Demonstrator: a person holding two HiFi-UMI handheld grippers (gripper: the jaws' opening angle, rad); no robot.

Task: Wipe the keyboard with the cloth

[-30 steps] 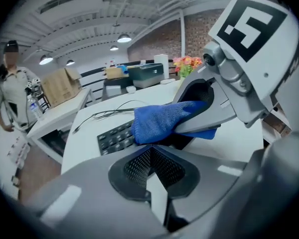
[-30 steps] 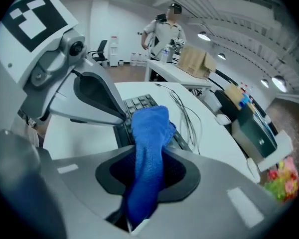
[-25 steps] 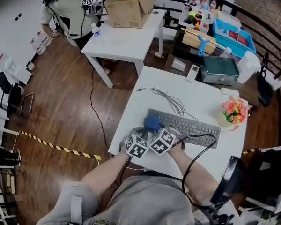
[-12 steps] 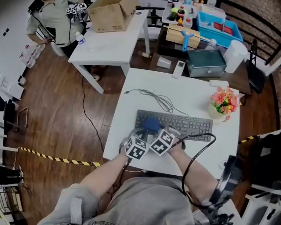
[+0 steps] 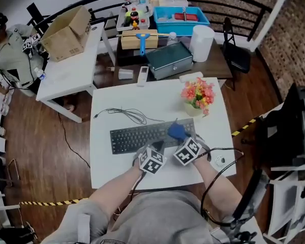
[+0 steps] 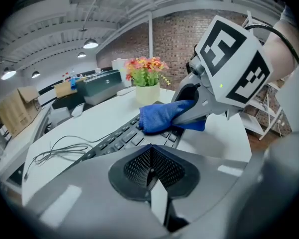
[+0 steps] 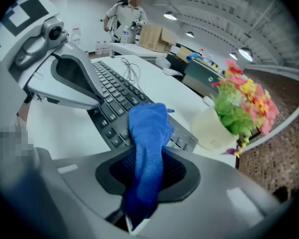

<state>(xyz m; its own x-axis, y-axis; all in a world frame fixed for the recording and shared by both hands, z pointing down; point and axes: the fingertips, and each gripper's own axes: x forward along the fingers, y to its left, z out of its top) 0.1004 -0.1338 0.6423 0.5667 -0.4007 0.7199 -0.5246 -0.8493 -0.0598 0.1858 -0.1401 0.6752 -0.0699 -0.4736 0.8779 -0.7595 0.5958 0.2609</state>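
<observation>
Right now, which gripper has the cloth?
The right gripper: its jaws clamp the blue cloth at the right end of the keyboard. The left gripper is shut and empty.

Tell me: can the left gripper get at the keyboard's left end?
Probably yes. The left gripper, shut and empty, hangs at the front edge of the keyboard; only bare table lies toward that end. The cable lies behind it, and the right gripper holds the cloth at the other end.

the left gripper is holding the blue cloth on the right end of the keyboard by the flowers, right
No, the right gripper holds the blue cloth, as the right gripper view shows; the left gripper is shut and empty. The cloth is on the keyboard's right end by the flowers.
</observation>
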